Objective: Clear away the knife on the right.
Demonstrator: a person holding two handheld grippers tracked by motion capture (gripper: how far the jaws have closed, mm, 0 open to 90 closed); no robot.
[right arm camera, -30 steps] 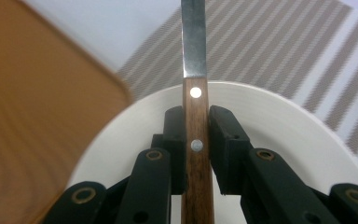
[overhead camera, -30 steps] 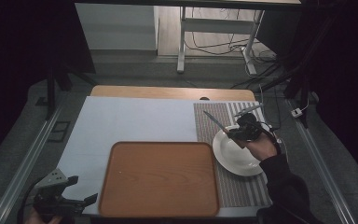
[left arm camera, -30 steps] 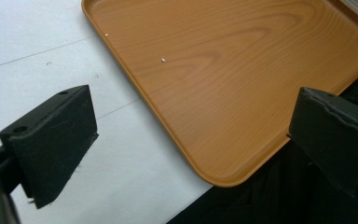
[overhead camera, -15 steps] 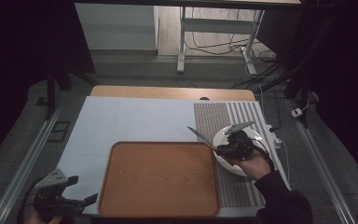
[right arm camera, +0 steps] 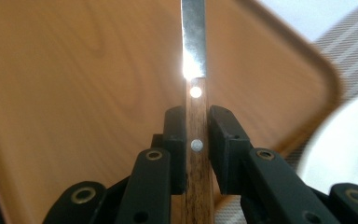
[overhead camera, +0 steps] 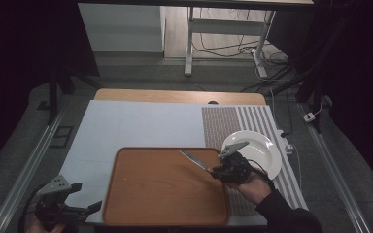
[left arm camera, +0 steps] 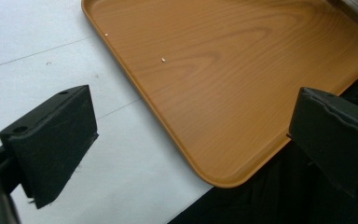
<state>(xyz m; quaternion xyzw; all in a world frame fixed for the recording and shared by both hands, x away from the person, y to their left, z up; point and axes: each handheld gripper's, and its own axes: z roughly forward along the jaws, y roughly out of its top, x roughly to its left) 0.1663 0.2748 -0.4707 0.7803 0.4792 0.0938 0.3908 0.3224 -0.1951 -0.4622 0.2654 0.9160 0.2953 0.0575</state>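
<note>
Over the tray: my right claw (overhead camera: 217, 171) holds a knife (overhead camera: 194, 160) by its handle, above the right half of the wooden tray (overhead camera: 126, 194).
Knife look: narrow silver blade, brown wood-grain handle with two pale round rivets; in the right gripper view the handle (right arm camera: 197, 158) runs upright between both pads.
Knife position: in the high view the blade points up and to the left, over the tray's far right part; I cannot tell whether the tip touches the wood.
Right claw: closed narrow, pads pressing both sides of the handle.
Left claw: my left claw (overhead camera: 77, 200) sits at the tabletop's near left corner, jaws wide apart with nothing between them; its view looks across the tray's near corner (left arm camera: 223, 175).
Plate: white plate (overhead camera: 262, 148) on the striped mat (overhead camera: 223, 124), just beyond my right hand (overhead camera: 252, 187).
Hard to see: glare hides the knife where blade meets handle; the blade tip is cut off in the right gripper view; the plate there is a blur.
</note>
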